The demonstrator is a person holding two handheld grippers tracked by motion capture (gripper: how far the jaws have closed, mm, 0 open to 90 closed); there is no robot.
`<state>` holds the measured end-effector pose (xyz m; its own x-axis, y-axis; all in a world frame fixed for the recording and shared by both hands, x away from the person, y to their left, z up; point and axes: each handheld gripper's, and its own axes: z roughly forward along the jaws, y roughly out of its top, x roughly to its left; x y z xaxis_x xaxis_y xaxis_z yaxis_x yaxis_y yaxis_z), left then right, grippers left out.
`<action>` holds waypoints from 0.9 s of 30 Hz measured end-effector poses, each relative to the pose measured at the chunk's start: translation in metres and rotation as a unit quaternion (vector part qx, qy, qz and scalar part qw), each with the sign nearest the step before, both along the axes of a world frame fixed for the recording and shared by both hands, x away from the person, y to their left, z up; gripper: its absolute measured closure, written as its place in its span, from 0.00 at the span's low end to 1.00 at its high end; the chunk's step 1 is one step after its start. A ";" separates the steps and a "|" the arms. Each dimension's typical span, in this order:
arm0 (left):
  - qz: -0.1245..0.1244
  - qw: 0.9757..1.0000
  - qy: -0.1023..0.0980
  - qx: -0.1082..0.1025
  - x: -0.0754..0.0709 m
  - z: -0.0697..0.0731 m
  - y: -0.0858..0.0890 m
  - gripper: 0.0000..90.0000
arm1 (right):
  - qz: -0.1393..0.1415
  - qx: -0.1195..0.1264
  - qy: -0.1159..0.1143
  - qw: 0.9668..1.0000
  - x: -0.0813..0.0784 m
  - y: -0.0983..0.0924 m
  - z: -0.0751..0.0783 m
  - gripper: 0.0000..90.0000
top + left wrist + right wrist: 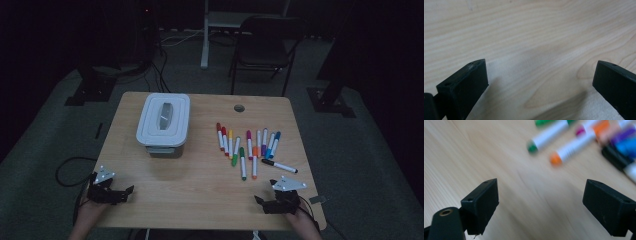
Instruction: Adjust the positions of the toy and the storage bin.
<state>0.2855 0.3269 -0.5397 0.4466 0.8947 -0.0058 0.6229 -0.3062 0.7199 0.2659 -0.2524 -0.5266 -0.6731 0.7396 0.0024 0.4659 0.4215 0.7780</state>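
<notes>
Several coloured markers [247, 145] lie fanned out on the right half of the wooden table [200, 185], with a black marker [279, 165] at their near right. A white lidded box [163, 123] stands at the table's back left. My left gripper [126, 192] rests open at the front left corner over bare wood [536, 75]. My right gripper [260, 200] sits open at the front right, short of the markers; the green-tipped marker [549, 136] and orange-tipped marker [571, 151] lie beyond its jaws.
A round cable hole [239, 108] is set in the table's far edge. A dark folding chair [265, 45] and stand legs [204, 45] are on the floor behind. Cables [67, 172] trail off the left side.
</notes>
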 end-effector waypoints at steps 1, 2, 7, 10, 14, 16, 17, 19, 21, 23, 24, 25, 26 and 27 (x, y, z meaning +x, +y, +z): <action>0.002 1.000 -0.001 0.000 0.002 0.001 0.000 0.01 | 0.002 0.007 -0.001 1.000 0.003 0.005 0.002 0.15; 0.006 1.000 -0.006 -0.005 0.005 0.004 0.002 0.01 | 0.010 0.022 0.000 1.000 0.011 0.018 0.007 0.15; 0.015 1.000 -0.011 -0.019 0.014 0.006 0.006 0.01 | 0.038 0.048 0.003 0.998 0.030 0.043 0.019 0.15; 0.019 1.000 -0.012 -0.022 0.024 0.007 0.008 0.01 | 0.033 0.031 -0.020 0.999 0.051 0.068 0.031 0.15; 0.023 1.000 -0.013 -0.014 0.036 0.009 0.007 0.01 | 0.036 0.041 -0.011 0.998 0.069 0.084 0.036 0.16; 0.021 0.999 -0.014 -0.022 0.042 0.010 0.006 0.01 | 0.024 0.034 -0.010 0.999 0.081 0.096 0.038 0.16; 0.020 0.999 -0.016 -0.022 0.046 0.011 0.005 0.01 | 0.020 0.027 -0.012 0.999 0.086 0.103 0.038 0.16; 0.018 0.999 -0.019 -0.023 0.054 0.011 0.003 0.01 | 0.011 0.018 -0.021 1.000 0.097 0.115 0.039 0.16; 0.019 0.999 -0.016 -0.030 0.067 0.011 0.001 0.01 | -0.012 0.003 -0.029 0.999 0.112 0.131 0.041 0.16; 0.020 0.999 -0.021 -0.032 0.075 0.011 0.000 0.01 | -0.025 0.012 -0.026 0.999 0.123 0.139 0.042 0.16; 0.020 0.999 -0.021 -0.032 0.075 0.011 0.000 0.01 | -0.030 0.018 -0.026 0.999 0.127 0.143 0.042 0.16; 0.021 0.999 -0.021 -0.031 0.079 0.012 -0.001 0.01 | -0.030 0.018 -0.026 0.999 0.127 0.143 0.042 0.16; 0.022 0.999 -0.024 -0.032 0.083 0.012 -0.001 0.01 | -0.033 0.027 -0.025 0.999 0.132 0.147 0.041 0.16; 0.026 0.999 -0.030 -0.036 0.092 0.012 -0.001 0.01 | -0.039 0.051 -0.013 0.998 0.141 0.154 0.039 0.15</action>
<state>0.3777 0.3263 -0.5279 0.4010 0.9150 -0.0446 0.5911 -0.2212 0.7757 0.4069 -0.0983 -0.4874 -0.6136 0.7870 0.0645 0.4743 0.3020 0.8270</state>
